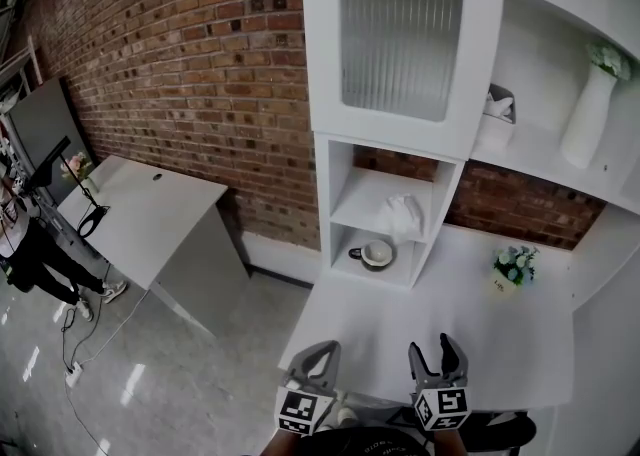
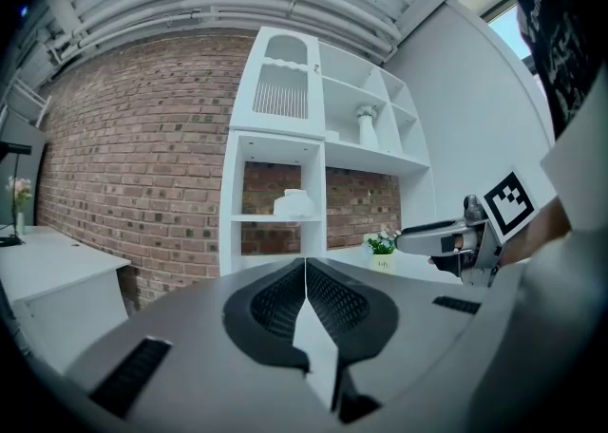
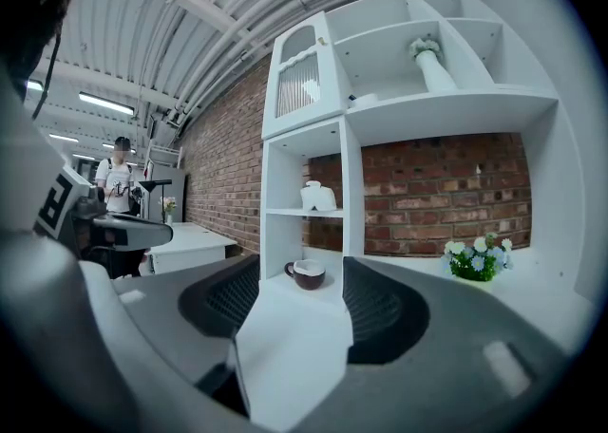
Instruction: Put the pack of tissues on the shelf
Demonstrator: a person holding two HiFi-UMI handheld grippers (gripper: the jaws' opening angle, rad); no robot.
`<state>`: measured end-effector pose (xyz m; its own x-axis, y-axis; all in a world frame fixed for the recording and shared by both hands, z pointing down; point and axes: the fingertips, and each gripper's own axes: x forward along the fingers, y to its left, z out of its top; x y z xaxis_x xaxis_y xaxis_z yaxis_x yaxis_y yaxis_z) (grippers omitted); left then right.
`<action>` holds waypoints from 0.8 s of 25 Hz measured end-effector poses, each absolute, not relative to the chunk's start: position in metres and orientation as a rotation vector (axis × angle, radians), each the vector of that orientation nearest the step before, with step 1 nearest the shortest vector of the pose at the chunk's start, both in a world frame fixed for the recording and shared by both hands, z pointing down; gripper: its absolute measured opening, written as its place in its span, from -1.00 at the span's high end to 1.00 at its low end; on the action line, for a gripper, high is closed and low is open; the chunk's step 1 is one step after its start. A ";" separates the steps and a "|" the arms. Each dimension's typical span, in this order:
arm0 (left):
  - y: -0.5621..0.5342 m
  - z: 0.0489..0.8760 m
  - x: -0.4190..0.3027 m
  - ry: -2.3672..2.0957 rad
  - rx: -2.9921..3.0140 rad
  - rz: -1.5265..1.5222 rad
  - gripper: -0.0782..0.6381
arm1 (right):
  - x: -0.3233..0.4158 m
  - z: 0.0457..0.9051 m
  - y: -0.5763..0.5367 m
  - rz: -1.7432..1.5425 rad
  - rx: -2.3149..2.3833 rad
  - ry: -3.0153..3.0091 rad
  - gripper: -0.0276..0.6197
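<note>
The white pack of tissues (image 1: 403, 212) lies in the middle cubby of the white shelf unit (image 1: 328, 194); it also shows in the left gripper view (image 2: 294, 202) and in the right gripper view (image 3: 318, 197). Both grippers hover low over the near edge of the white table (image 1: 480, 334), well short of the shelf. My left gripper (image 1: 320, 352) (image 2: 305, 262) is shut, its pads meeting with nothing between them. My right gripper (image 1: 434, 346) (image 3: 301, 265) stands open and empty, pointing at the shelf.
A dark cup (image 1: 377, 254) (image 3: 307, 273) sits in the cubby under the tissues. A small flower pot (image 1: 515, 266) stands on the table to the right. A white vase (image 1: 590, 109) is on the upper right shelf. A desk (image 1: 150, 214) and a person (image 1: 40, 254) are at the far left.
</note>
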<state>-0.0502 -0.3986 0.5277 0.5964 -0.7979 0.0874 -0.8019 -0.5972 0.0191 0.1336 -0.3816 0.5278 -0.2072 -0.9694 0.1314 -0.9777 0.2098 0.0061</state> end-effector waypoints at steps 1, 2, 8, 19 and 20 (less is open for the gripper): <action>-0.397 0.529 -0.049 -1.378 2.759 0.110 0.75 | 0.134 0.530 -0.379 0.124 1.906 -2.357 0.09; -0.395 0.530 -0.049 -1.375 2.762 0.113 0.75 | 0.134 0.532 -0.377 0.127 1.904 -2.353 0.11; -0.390 0.532 -0.047 -1.365 2.769 0.121 0.75 | 0.137 0.540 -0.368 0.133 1.910 -2.315 0.29; -0.378 0.530 -0.044 -1.355 2.796 0.110 0.75 | 0.137 0.539 -0.358 0.102 1.931 -2.280 0.72; -0.377 0.531 -0.043 -1.351 2.794 0.113 0.75 | 0.138 0.539 -0.357 0.098 1.933 -2.276 0.76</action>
<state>-0.0432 -0.3774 0.5307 0.6193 -0.7810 0.0809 -0.7836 -0.6213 0.0008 0.1377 -0.3573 0.5388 -0.1558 -0.9749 0.1589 -0.9850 0.1654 0.0493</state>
